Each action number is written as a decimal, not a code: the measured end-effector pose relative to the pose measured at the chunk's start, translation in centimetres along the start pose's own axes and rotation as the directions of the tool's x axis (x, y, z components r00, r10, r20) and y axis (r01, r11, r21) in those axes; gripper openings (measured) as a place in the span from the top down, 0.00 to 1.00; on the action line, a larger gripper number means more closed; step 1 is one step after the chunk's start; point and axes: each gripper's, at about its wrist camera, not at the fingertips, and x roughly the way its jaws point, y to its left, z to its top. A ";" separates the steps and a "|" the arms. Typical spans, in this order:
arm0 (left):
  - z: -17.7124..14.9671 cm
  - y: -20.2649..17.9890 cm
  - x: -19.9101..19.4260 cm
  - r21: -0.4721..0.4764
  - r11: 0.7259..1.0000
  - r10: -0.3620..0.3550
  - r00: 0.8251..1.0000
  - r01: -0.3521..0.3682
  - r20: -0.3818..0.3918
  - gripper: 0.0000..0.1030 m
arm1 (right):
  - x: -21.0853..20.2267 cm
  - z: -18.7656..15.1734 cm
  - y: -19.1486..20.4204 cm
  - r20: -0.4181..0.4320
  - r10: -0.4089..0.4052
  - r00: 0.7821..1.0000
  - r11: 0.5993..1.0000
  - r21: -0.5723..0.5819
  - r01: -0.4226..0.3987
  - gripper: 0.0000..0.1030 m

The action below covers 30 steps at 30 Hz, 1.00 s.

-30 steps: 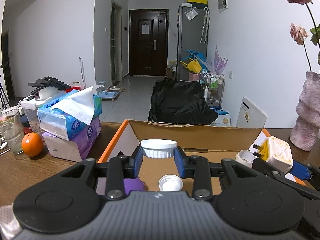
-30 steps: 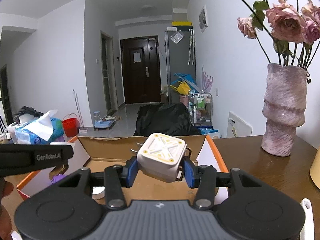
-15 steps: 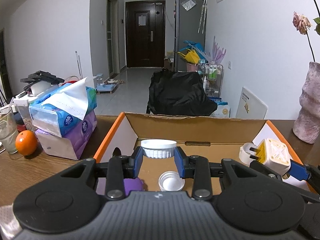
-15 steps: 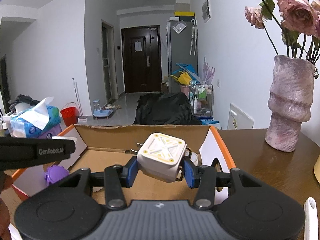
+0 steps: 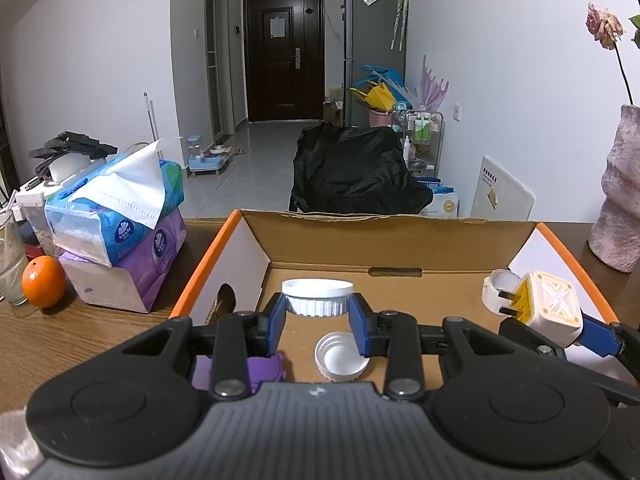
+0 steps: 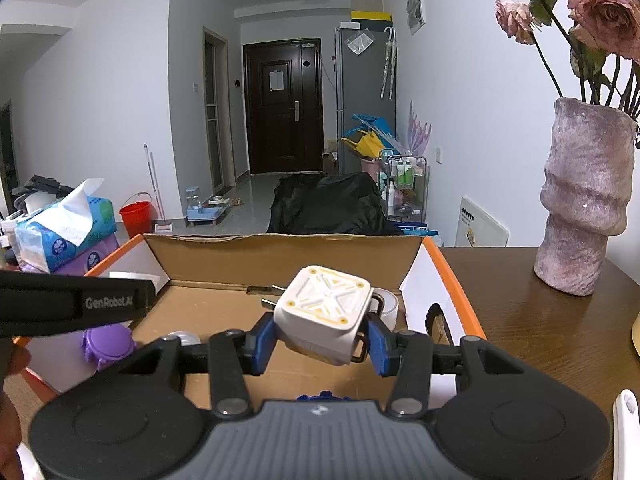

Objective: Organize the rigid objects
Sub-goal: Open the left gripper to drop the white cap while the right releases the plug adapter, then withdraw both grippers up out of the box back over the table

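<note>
Left gripper (image 5: 318, 318) squeezes a white lid (image 5: 317, 297), right gripper (image 6: 322, 338) squeezes a plug (image 6: 326, 312) — both over the box (image 5: 396, 246), likely to drop in.

Tissue packs (image 5: 120, 216), orange (image 5: 43, 286) – vase (image 6: 586, 200) w/ roses (image 6: 604, 16).

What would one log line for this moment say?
left gripper: holds white lid | right gripper: holds plug adapter | both above cardboard box

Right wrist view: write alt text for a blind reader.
The right gripper holds a white and yellow plug adapter over an open cardboard box on a wooden table. A purple lid lies inside; a pink vase of roses stands to the right.
</note>
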 end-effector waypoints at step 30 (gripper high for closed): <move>0.2 1.0 -2.2 -0.056 0.996 0.068 0.996 -0.064 0.062 0.00 | -0.8 0.3 -0.6 -0.005 -0.040 0.999 0.999 0.017 0.040 0.02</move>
